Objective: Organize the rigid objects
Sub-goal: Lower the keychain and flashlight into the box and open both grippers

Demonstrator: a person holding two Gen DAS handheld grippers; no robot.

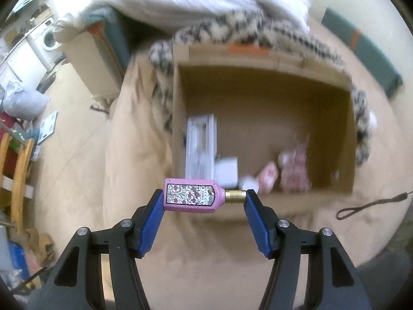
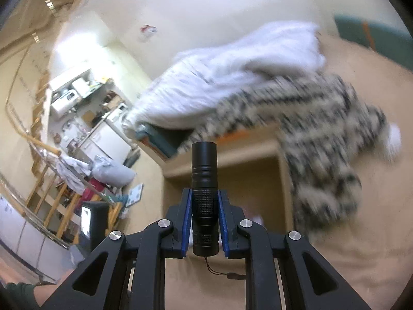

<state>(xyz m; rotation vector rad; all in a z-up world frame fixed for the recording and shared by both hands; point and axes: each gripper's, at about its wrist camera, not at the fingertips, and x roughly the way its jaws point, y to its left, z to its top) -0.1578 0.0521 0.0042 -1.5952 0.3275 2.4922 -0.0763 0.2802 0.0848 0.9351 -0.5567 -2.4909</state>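
The left hand-held gripper (image 1: pixel 205 197) clamps the pink perfume bottle (image 1: pixel 192 195) end to end, one pad only on its gold cap (image 1: pixel 235 196), so it may slip before reaching the cardboard box (image 1: pixel 333 139). The right hand-held gripper (image 2: pixel 205 210) holds the black flashlight (image 2: pixel 204 196) firmly; its dangling cord (image 2: pixel 222 272) may snag.

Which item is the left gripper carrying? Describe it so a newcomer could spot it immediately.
Start at the open cardboard box on the tan bedcover. Just in front of its near wall, the left gripper clamps a pink perfume bottle end to end. Its floral label and gold cap set it apart from the items inside the box.
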